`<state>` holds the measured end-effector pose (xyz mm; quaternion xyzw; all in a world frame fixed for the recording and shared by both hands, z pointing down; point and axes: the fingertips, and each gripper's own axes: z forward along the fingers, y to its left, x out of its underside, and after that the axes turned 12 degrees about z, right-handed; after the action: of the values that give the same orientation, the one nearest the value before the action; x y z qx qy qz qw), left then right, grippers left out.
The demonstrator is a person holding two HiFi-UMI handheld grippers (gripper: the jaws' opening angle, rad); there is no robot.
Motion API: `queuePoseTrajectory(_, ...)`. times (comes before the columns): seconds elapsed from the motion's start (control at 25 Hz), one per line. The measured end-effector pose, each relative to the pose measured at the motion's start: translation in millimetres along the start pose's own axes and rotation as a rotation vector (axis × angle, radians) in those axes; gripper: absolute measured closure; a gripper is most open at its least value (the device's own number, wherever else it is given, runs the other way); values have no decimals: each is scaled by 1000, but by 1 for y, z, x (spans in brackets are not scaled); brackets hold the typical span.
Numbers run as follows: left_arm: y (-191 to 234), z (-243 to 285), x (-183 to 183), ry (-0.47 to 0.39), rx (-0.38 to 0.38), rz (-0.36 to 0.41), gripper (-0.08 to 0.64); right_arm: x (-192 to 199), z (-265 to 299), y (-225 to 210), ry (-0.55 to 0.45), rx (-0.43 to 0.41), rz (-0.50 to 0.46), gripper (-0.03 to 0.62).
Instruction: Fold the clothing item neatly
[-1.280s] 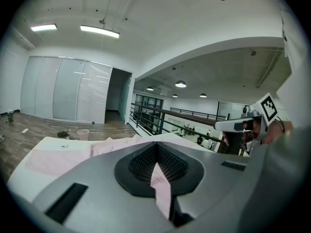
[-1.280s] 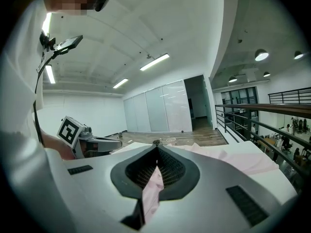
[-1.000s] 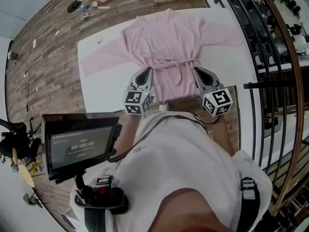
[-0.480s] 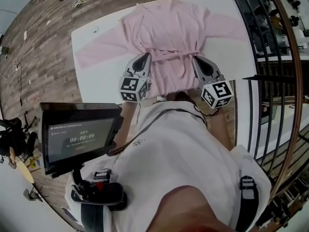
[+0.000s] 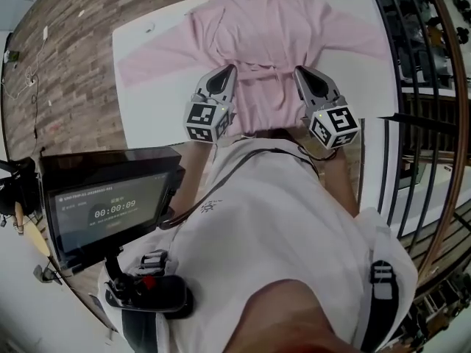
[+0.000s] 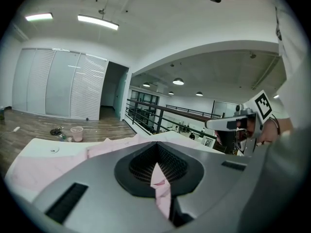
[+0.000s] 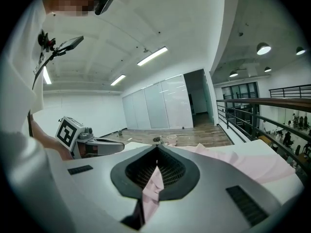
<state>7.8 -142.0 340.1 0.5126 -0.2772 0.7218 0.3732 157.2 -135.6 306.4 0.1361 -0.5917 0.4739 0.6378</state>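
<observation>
A pink robe (image 5: 261, 35) lies spread on the white table (image 5: 151, 105), collar at the far side and both sleeves stretched out sideways. My left gripper (image 5: 229, 70) is over the left side of the robe's lower body, close to the waist tie (image 5: 259, 66). Its jaws are shut on a fold of pink fabric (image 6: 160, 191). My right gripper (image 5: 299, 71) mirrors it on the right side and is also shut on pink fabric (image 7: 153, 188). The hem nearest me is partly hidden behind the grippers and my body.
A black screen (image 5: 110, 208) on a rig hangs at my left front. Dark railings (image 5: 416, 116) run past the table's right edge. Wooden floor (image 5: 66, 43) lies left of the table, with a pink bucket (image 6: 76, 132) and small clutter on it.
Both grippers have moved away from me along the robe, from below the waist tie to about level with it, still shut on the fabric. The head view has shifted.
</observation>
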Motion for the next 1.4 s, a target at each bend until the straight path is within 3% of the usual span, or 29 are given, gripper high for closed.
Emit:
queuePoseTrajectory(0.52, 24, -10, 11, 33, -97, -40, 557, 1, 51, 20, 74, -167, -21, 589)
queuePoseTrajectory(1.0, 23, -36, 29, 92, -253, -122, 557, 32, 96, 73, 217, -442, -40, 589)
queuePoseTrajectory(1.2, 14, -43, 43, 89, -242, -106, 557, 40, 95, 98, 188, -468, -36, 589)
queuePoseTrajectory(1.4, 44, -69, 51, 60, -187, -101, 557, 54, 112, 147, 177, -426, -55, 589)
